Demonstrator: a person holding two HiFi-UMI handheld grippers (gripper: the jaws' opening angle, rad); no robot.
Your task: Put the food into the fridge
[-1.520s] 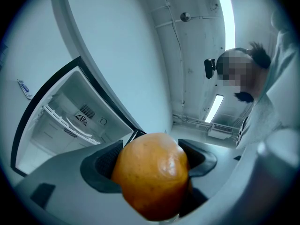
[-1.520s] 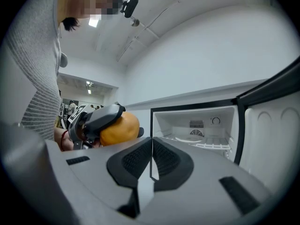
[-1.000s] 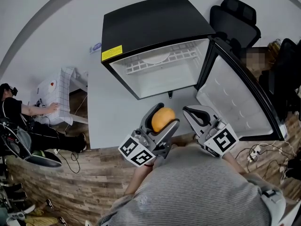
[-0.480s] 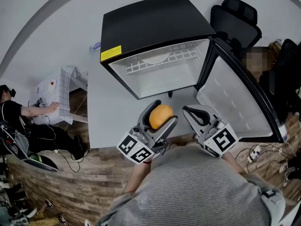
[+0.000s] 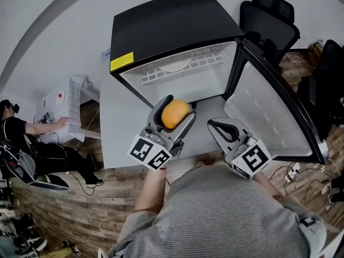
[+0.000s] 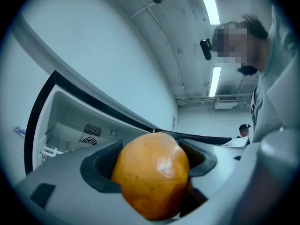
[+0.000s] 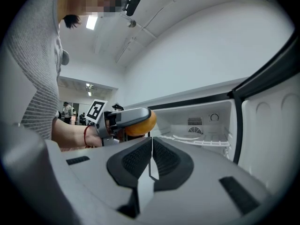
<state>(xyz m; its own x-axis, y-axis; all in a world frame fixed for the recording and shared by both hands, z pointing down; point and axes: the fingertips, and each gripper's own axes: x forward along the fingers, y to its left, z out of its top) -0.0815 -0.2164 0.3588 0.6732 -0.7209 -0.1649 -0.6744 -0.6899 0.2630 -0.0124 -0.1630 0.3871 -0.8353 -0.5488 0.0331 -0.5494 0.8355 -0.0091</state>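
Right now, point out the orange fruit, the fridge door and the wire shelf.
orange fruit (image 5: 174, 113), head view, middle of its skin.
fridge door (image 5: 269, 117), head view, white inner lining.
wire shelf (image 5: 207, 57), head view, right part of grid.

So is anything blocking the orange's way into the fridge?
Nothing visible does. The left gripper holds the orange just before the open fridge, whose door is swung wide to the right.

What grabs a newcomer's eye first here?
The orange clamped in the left gripper, held up just in front of the fridge opening. Behind it, the black fridge stands on a white table with its door swung wide to the right. The right gripper sits shut and empty beside the left one.
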